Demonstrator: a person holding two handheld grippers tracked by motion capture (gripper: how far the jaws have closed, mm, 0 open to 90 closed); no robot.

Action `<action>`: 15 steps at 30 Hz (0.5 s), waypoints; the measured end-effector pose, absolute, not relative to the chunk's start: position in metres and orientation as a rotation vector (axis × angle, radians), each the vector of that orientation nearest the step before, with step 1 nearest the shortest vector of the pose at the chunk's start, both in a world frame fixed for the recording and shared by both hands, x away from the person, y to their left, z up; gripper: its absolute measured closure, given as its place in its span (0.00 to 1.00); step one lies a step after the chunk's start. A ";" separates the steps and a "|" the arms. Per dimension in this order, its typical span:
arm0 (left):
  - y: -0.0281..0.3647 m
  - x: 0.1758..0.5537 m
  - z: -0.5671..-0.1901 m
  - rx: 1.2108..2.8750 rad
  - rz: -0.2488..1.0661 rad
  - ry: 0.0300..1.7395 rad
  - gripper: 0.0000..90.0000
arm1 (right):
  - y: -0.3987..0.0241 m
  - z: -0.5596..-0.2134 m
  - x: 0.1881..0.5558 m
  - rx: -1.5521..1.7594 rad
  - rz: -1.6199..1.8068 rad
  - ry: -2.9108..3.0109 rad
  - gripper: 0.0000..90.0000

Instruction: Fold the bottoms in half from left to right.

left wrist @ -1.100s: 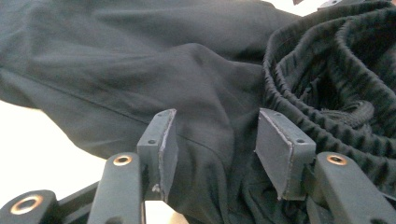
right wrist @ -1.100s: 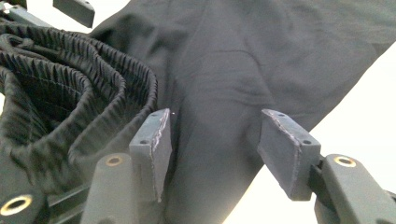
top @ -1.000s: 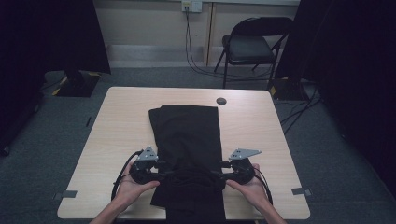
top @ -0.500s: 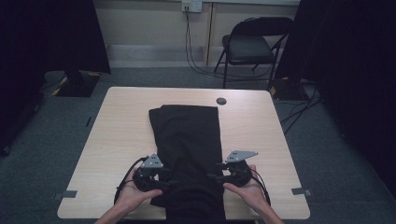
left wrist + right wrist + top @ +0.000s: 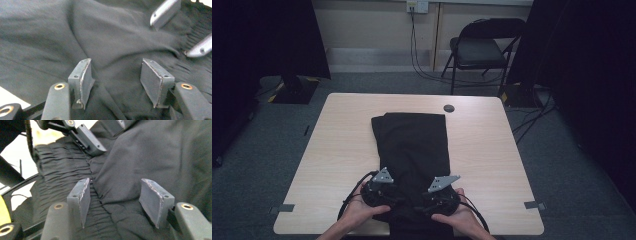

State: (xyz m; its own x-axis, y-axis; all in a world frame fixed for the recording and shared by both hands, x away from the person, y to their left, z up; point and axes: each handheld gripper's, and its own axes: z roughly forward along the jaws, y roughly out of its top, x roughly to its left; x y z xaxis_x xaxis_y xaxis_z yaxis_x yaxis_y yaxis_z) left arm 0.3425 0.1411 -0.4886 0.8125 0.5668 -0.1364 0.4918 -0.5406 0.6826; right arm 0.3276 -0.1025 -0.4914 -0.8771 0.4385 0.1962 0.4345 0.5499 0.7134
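As seen from above: black trousers [image 5: 414, 150] lie lengthwise along the middle of the counter [image 5: 337, 150], waistband at the near edge;
Left hand-held gripper [image 5: 398, 199]: over the waistband's left side; jaws apart, just been opening, pads clear of the cloth between them;
Right hand-held gripper [image 5: 418, 201]: just beside it; jaws likewise apart, gripping nothing, just been opening.
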 end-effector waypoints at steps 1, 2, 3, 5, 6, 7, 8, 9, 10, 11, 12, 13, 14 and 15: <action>0.139 0.344 -0.489 2.260 0.149 0.763 0.47 | -0.102 -0.494 0.329 0.791 1.273 2.766 0.43; 0.138 0.345 -0.488 2.267 0.163 0.763 0.47 | -0.102 -0.495 0.331 0.807 1.288 2.765 0.43; 0.137 0.346 -0.489 2.253 0.148 0.775 0.46 | -0.101 -0.495 0.329 0.799 1.272 2.763 0.43; 0.139 0.349 -0.488 2.237 0.129 0.783 0.43 | -0.100 -0.494 0.323 0.786 1.247 2.746 0.43; 0.142 0.351 -0.487 2.222 0.119 0.787 0.43 | -0.101 -0.495 0.321 0.797 1.257 2.741 0.43; 0.143 0.351 -0.486 2.206 0.131 0.791 0.43 | -0.101 -0.494 0.317 0.793 1.256 2.752 0.43; 0.146 0.351 -0.483 2.178 0.150 0.800 0.43 | -0.101 -0.494 0.315 0.786 1.252 2.761 0.43; 0.149 0.353 -0.481 2.158 0.152 0.803 0.43 | -0.102 -0.493 0.312 0.788 1.249 2.773 0.43; 0.151 0.354 -0.479 2.133 0.146 0.810 0.44 | -0.102 -0.493 0.309 0.788 1.252 2.780 0.43; 0.154 0.355 -0.477 2.119 0.144 0.815 0.46 | -0.102 -0.492 0.306 0.774 1.250 2.787 0.44; 0.157 0.356 -0.477 2.118 0.160 0.808 0.52 | -0.102 -0.491 0.304 0.761 1.247 2.801 0.43; 0.158 0.357 -0.477 2.125 0.175 0.808 0.56 | -0.102 -0.490 0.303 0.753 1.252 2.811 0.44; 0.158 0.358 -0.479 2.136 0.171 0.818 0.56 | -0.102 -0.487 0.304 0.744 1.268 2.795 0.44; 0.158 0.360 -0.482 2.163 0.158 0.826 0.57 | -0.103 -0.483 0.307 0.753 1.290 2.765 0.44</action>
